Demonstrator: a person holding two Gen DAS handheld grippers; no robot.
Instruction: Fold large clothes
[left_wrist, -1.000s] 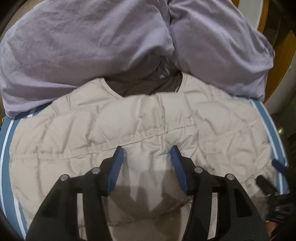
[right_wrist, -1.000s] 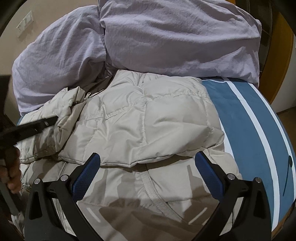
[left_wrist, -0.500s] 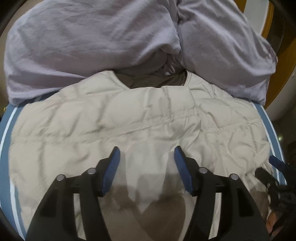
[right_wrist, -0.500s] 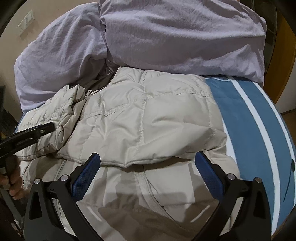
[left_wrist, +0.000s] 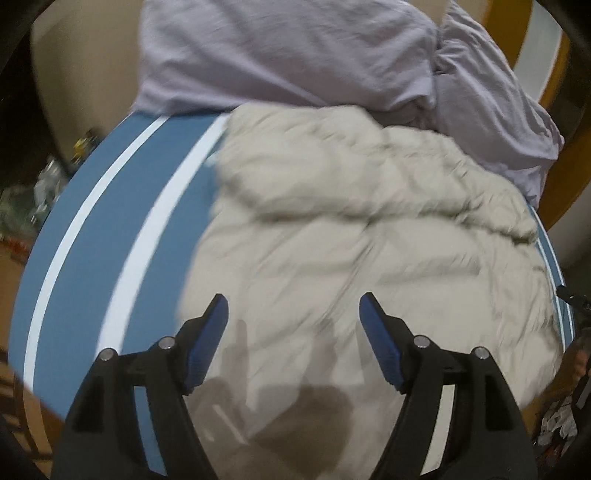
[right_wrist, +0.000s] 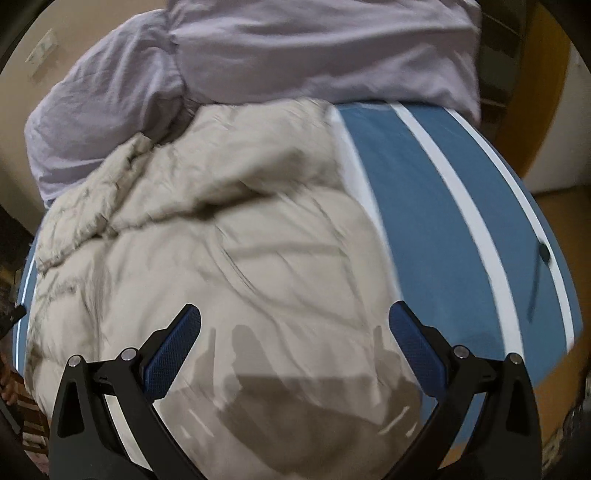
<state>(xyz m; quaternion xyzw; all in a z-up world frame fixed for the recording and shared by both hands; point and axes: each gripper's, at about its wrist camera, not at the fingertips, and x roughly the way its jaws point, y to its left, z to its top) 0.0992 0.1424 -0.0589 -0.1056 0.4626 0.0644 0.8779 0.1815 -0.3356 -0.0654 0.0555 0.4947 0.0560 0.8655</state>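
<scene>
A beige quilted puffer jacket (left_wrist: 369, 236) lies folded in on itself on a blue bed sheet with white stripes (left_wrist: 92, 229). In the left wrist view my left gripper (left_wrist: 293, 306) hovers above the jacket's near left part; its jaws are opening and nothing is between them. The same jacket (right_wrist: 229, 243) fills the right wrist view, with a folded flap across its far side. My right gripper (right_wrist: 294, 319) hangs above the jacket's near edge, jaws wide apart and holding nothing. Both pictures are blurred by motion.
Lilac bedding (left_wrist: 295, 55) is heaped along the far side of the bed (right_wrist: 295, 48). Bare blue striped sheet (right_wrist: 461, 206) shows to the right of the jacket. A yellow wooden frame (left_wrist: 561, 147) stands at the far right. Small clutter (left_wrist: 44, 184) lies beyond the left bed edge.
My left gripper has swung far to the left over the jacket and its jaws have widened. The right gripper has shifted to the right, with its jaws still wide. The jacket now lies free of both.
</scene>
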